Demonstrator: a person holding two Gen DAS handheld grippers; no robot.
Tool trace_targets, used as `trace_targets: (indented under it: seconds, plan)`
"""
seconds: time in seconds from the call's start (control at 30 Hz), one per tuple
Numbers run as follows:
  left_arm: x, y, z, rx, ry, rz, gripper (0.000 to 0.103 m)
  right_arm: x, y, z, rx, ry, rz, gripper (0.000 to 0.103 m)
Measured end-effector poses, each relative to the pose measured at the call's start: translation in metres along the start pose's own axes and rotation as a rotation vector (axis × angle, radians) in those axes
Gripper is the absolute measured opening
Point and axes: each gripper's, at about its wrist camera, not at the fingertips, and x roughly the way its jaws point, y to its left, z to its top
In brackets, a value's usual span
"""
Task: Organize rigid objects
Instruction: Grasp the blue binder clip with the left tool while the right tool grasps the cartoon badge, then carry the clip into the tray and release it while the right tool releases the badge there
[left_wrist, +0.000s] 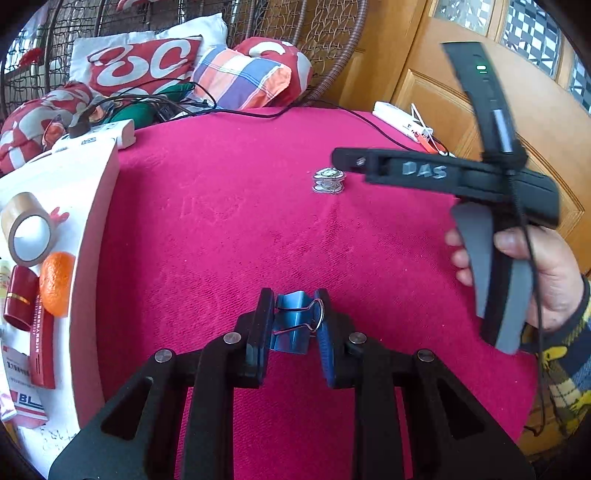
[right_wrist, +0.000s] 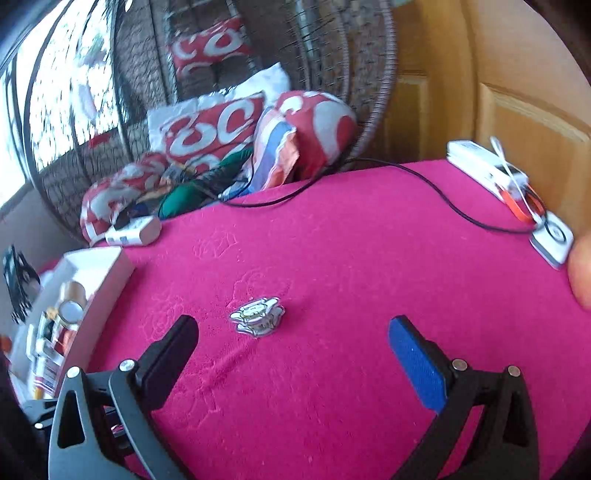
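My left gripper (left_wrist: 293, 306) is shut on a blue binder clip (left_wrist: 293, 325), held just above the magenta cloth (left_wrist: 240, 221). A small silver cartoon charm (left_wrist: 328, 180) lies on the cloth ahead; it also shows in the right wrist view (right_wrist: 257, 316). My right gripper (right_wrist: 291, 339) is open and empty, its fingers either side of the charm and a little short of it. In the left wrist view the right gripper (left_wrist: 341, 160) reaches in from the right, its tip next to the charm. A white box (left_wrist: 92, 206) with tape, an orange and a red tube stands at the left.
A black cable (right_wrist: 406, 173) crosses the far cloth. A white power strip (right_wrist: 480, 166) and a small white device (right_wrist: 552, 240) lie at the far right edge. A white charger (right_wrist: 135, 230) lies at the far left. Cushions and a wicker chair stand behind; a wooden door is on the right.
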Motion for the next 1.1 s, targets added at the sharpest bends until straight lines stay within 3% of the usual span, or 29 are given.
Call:
trace_targets:
  seconds: [0.13,0.2,0.27,0.3,0.47,0.77,1.1]
  plan:
    - [-0.011,0.008,-0.004,-0.011,-0.014,-0.004,0.021,0.039,0.021,0.0,-0.101,0.078,-0.076,0.103]
    - [-0.017,0.009,-0.006,-0.01,-0.023,-0.009,0.021,0.048,0.022,-0.003,-0.103,0.125,-0.08,0.097]
    - [-0.021,0.008,-0.008,-0.011,-0.031,-0.012,0.021,0.043,0.019,-0.002,-0.09,0.107,-0.055,0.048]
    - [-0.022,0.008,-0.008,-0.012,-0.034,-0.016,0.021,0.041,0.018,-0.002,-0.088,0.107,-0.057,0.045]
    - [-0.034,0.004,-0.005,-0.02,-0.064,-0.039,0.021,0.017,0.013,-0.011,-0.048,0.057,-0.017,0.045]
    - [-0.076,-0.008,0.008,-0.016,-0.179,-0.042,0.022,-0.077,0.009,-0.019,0.098,-0.156,0.143,0.045]
    - [-0.123,-0.001,0.011,-0.039,-0.285,-0.034,0.022,-0.128,0.04,-0.015,0.063,-0.246,0.235,0.045]
